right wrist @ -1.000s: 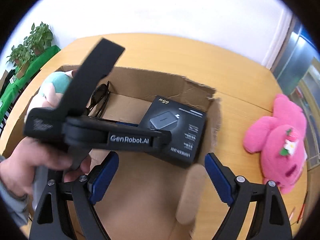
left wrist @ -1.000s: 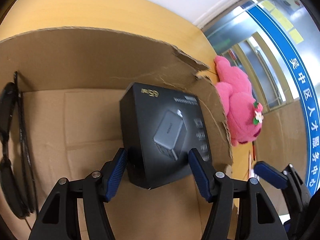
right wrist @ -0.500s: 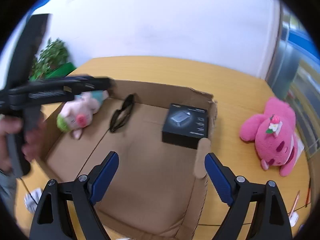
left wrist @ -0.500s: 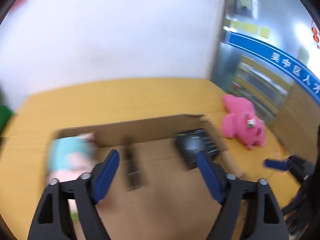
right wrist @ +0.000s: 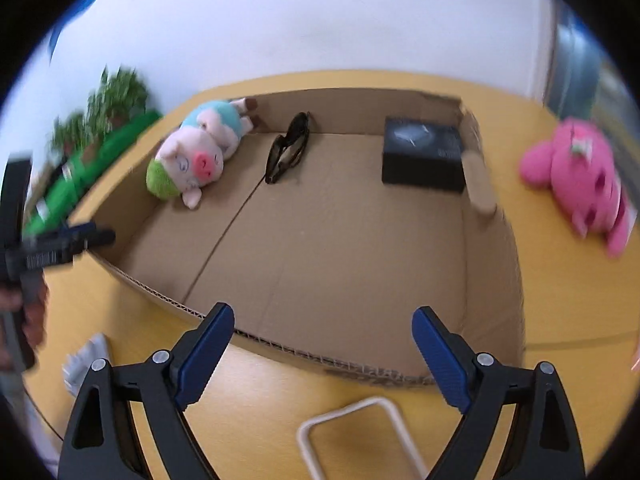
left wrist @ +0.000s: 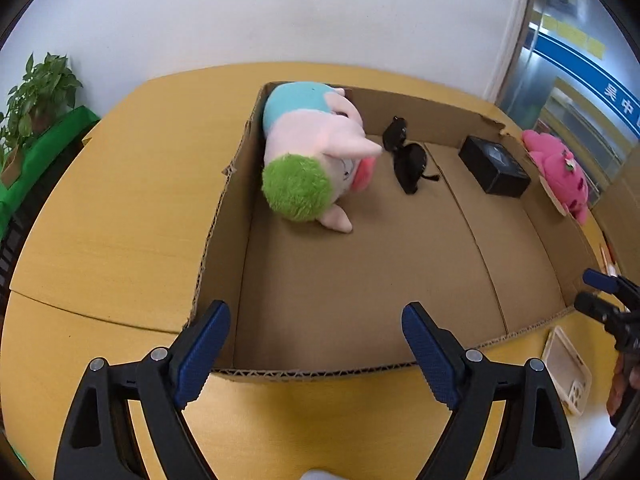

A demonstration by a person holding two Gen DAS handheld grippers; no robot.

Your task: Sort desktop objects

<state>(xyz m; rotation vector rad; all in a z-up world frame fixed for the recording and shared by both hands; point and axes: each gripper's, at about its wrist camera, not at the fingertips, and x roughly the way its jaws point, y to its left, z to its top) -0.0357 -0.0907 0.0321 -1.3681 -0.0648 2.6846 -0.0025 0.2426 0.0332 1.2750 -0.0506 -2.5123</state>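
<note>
An open cardboard box [left wrist: 224, 216] [right wrist: 492, 264] lies on the yellow table. Inside it are a pink pig plush with green hair [left wrist: 316, 160] [right wrist: 192, 156], black sunglasses [left wrist: 408, 156] [right wrist: 288, 148] and a black charger box [left wrist: 494, 166] [right wrist: 424, 154]. A pink plush bear [left wrist: 558, 164] [right wrist: 576, 176] lies on the table right of the box. My left gripper [left wrist: 316, 336] is open and empty over the box's near edge. My right gripper [right wrist: 320, 340] is open and empty, also at the near edge.
A white phone case [left wrist: 566, 368] [right wrist: 360, 432] lies on the table in front of the box. Crumpled paper [right wrist: 86, 364] lies at the left. Potted plants on a green stand [left wrist: 36, 120] [right wrist: 100, 136] stand past the table's left edge. A white wall is behind.
My left gripper let go of the black charger box in the cardboard box's far right corner and pulled back to the near edge. Both grippers have drawn back and up.
</note>
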